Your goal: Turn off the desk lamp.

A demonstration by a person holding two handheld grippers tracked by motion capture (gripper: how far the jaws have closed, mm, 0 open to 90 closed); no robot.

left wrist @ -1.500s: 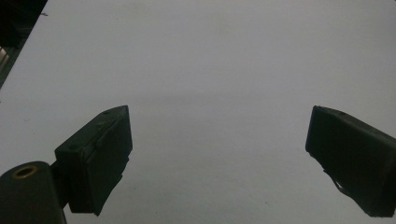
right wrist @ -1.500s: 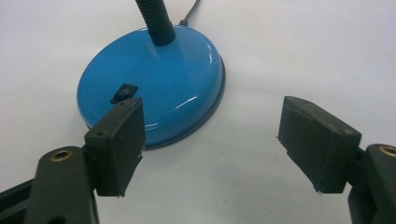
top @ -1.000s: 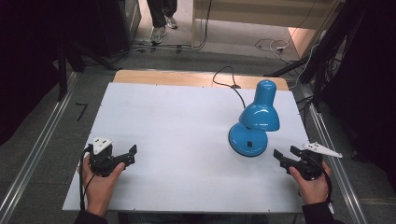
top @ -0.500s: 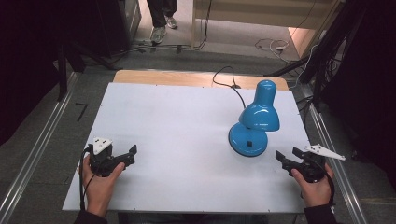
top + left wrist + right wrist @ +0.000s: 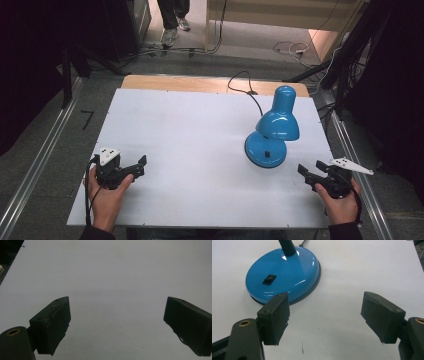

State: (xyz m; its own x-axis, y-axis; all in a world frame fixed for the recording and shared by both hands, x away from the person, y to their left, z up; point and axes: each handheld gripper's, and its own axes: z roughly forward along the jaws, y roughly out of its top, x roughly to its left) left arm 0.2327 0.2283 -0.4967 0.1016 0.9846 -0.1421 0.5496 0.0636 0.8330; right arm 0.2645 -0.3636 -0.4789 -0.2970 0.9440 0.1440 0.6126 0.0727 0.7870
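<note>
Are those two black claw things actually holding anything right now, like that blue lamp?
No. The left gripper and the right gripper are both open with only bare table between their jaws; the lamp stands untouched.

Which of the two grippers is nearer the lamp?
The right gripper: it sits just beside the blue lamp's base, while the left gripper is across the table.

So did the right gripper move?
Yes, a little. The right gripper slid away from the lamp, toward the table's right edge.
</note>
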